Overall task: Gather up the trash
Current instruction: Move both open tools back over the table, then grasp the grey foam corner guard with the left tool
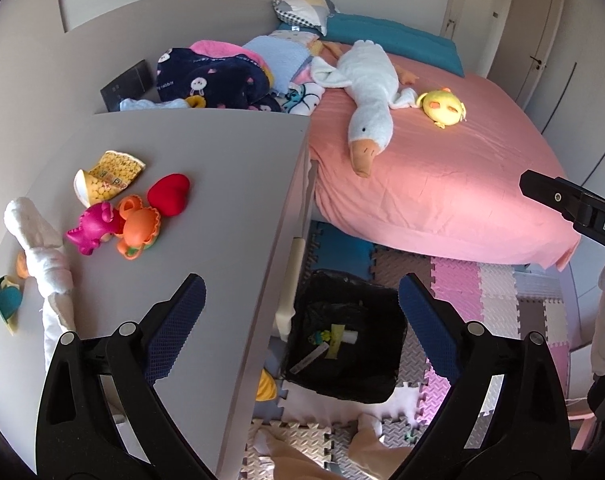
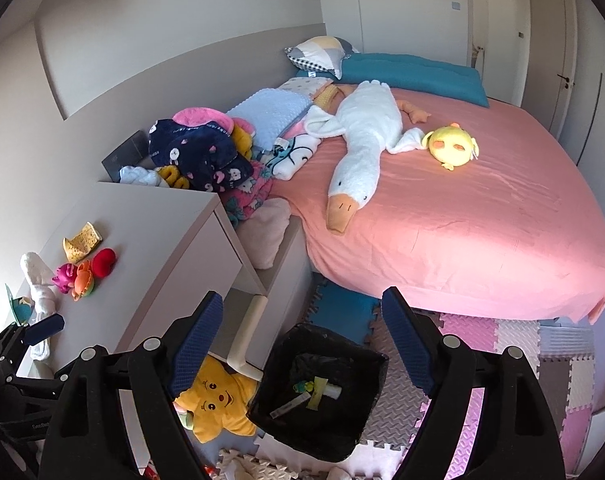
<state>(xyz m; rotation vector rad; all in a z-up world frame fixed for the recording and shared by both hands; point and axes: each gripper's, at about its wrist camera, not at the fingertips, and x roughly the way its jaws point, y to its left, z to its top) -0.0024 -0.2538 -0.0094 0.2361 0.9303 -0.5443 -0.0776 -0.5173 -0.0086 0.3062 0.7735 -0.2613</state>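
Both grippers hover above a black-lined square trash bin (image 2: 322, 396) that stands on the foam-tile floor beside the foot of the grey cabinet (image 1: 206, 184). The left gripper (image 1: 302, 320) has its jaws spread wide with nothing between them; the right gripper (image 2: 302, 340) likewise has its jaws released and empty.

The step in hand appears to be the release of litter into the bin and the turn toward the next piece. To do it well, the jaws should stay directly over the bin's mouth until any dropped item has cleared the rim, then swing to the tabletop without brushing the toys. The likeliest remaining litter is a torn yellow snack wrapper (image 1: 108, 174) lying near the tabletop's far left part, just beside a red heart-shaped toy (image 1: 169, 198); a grip on the wrapper's free edge would avoid the toys.

Count, bin: roughly four scraps, namely a flat grey strip (image 2: 288, 407), a yellow-green wrapper (image 2: 317, 392), a white tube-like piece (image 2: 333, 392) and a small green-blue scrap (image 2: 302, 386); their outlines blur, so the number is tentative.

Count, tabletop: one wrapper, one heart, one pink plastic figure (image 1: 92, 228), one orange plastic toy (image 1: 138, 230), one white rolled cloth (image 1: 42, 248).

Count, bed: one pink-sheeted bed (image 2: 482, 240) carrying one white plush goose (image 2: 362, 152) and one yellow plush chick (image 2: 452, 144).
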